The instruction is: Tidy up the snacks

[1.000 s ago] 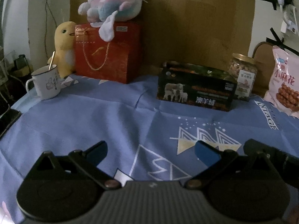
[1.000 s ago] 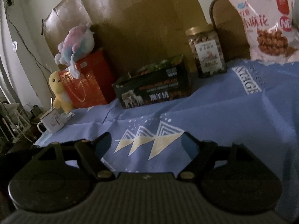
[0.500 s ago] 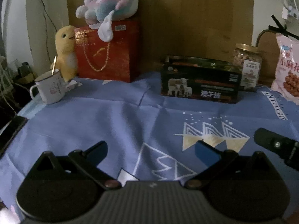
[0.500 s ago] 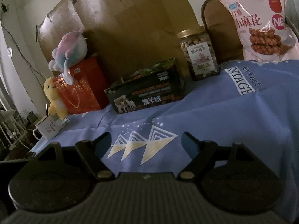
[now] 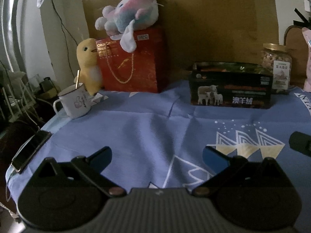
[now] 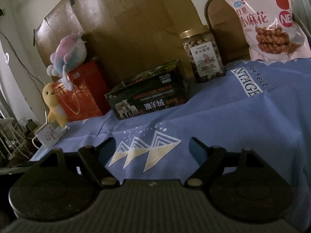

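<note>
Landmark: the dark box printed with sheep, lying flat on the blue patterned cloth in front of a brown cardboard backdrop.
Left gripper: fingers spread wide apart, nothing between them — it hangs over bare cloth, on the near side of the box and well apart from it.
Right gripper: jaws likewise wide apart and empty, above the cloth's mountain print, on the near side of the box; a dark tip of it shows at the right edge of the left wrist view.
Jar of nuts: clear, gold lid, white label; upright just behind the box's right end, very near it — touching or not, cannot tell.
Pink bag of fried twists: standing to the right of the jar, further from the box, against a dark rounded board.
Red gift bag: left of the box, gold cord handle at its front.
Pastel plush toy: lying on top of the red gift bag.
Yellow plush duck: leaning against the gift bag's left side.
Enamel mug: furthest left of the box, just in front of the duck, a thin stick standing in it.
Dark flat device: at the cloth's left edge, well apart from the box.
</note>
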{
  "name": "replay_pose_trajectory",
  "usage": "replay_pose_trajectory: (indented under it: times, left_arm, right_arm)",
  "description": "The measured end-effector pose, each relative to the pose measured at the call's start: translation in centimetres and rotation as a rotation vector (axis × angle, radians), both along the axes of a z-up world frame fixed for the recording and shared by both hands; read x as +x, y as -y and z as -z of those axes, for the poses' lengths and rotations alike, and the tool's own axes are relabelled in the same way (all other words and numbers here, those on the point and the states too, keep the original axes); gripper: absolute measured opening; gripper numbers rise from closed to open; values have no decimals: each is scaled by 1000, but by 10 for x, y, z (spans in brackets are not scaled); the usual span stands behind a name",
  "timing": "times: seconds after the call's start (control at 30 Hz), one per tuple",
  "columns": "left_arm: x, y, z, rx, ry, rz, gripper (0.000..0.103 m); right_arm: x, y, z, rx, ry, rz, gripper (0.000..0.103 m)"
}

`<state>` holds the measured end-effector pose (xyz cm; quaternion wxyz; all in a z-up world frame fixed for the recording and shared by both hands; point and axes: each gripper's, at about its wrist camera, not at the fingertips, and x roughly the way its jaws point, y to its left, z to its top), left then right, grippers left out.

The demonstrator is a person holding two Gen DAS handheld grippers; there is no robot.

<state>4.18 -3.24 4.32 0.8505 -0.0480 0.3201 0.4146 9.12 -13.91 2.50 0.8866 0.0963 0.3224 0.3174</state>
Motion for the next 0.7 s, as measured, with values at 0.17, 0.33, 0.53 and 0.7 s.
replay_pose_trajectory:
  times: [0.17, 0.33, 0.53, 0.7]
  left_arm:
    - [-5, 1, 2, 19, -45, -6, 103]
    - [-27, -8, -1, -65, 0, -16, 103]
    - [-48, -18, -8, -56, 29, -83, 103]
    - [-52, -23, -14, -66, 51, -91, 103]
  right_arm:
    - [3, -1, 7, 4, 16, 15, 84]
    - [11, -13, 13, 3, -39, -24, 84]
    - [10, -24, 15, -3, -45, -54, 84]
    - [9, -28, 15, -10, -37, -67, 84]
